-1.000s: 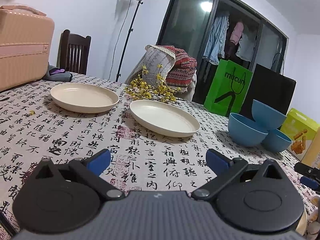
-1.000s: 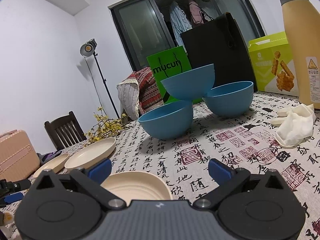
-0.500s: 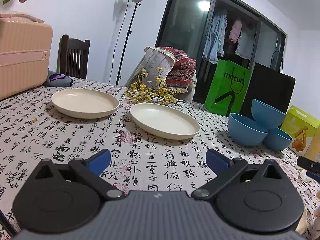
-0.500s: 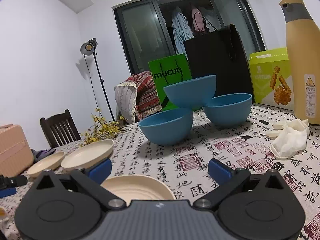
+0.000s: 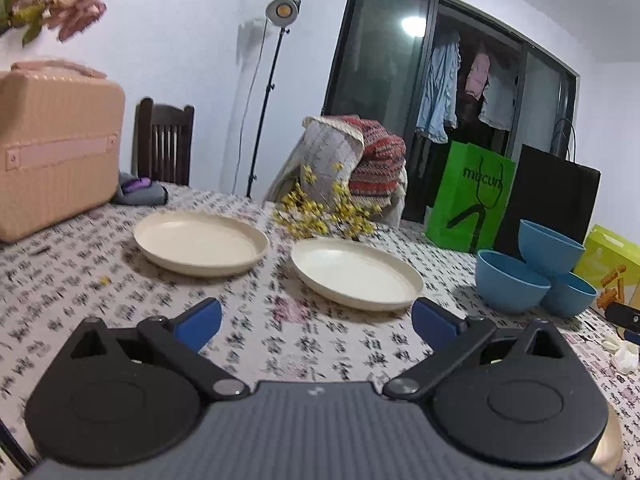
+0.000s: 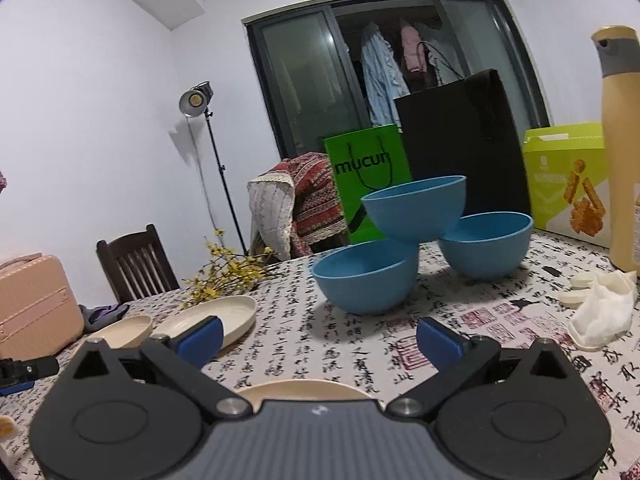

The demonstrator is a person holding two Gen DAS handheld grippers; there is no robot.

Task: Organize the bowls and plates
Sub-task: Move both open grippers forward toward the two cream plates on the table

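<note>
Two cream plates lie side by side on the patterned tablecloth, the left plate [image 5: 200, 246] and the right plate [image 5: 356, 274]. Three blue bowls cluster at the right: a near bowl [image 6: 366, 276], a far bowl [image 6: 486, 244], and a third bowl [image 6: 416, 206] propped tilted on top of both. A third cream plate [image 6: 300, 390] lies right under my right gripper [image 6: 320, 338], which is open and empty. My left gripper [image 5: 316, 320] is open and empty, a short way in front of the right plate.
A pink suitcase [image 5: 56, 148] stands at the table's left. Yellow flower sprigs [image 5: 324, 212] lie behind the plates. A green bag [image 5: 470, 196], a black bag [image 5: 552, 200] and a yellow-green box [image 6: 568, 184] line the back edge. A tan bottle [image 6: 622, 148] and white gloves [image 6: 596, 306] sit at the right.
The left gripper has moved forward, closer to the two plates. The right gripper has moved forward over the near cream plate toward the bowls. Both stay open.
</note>
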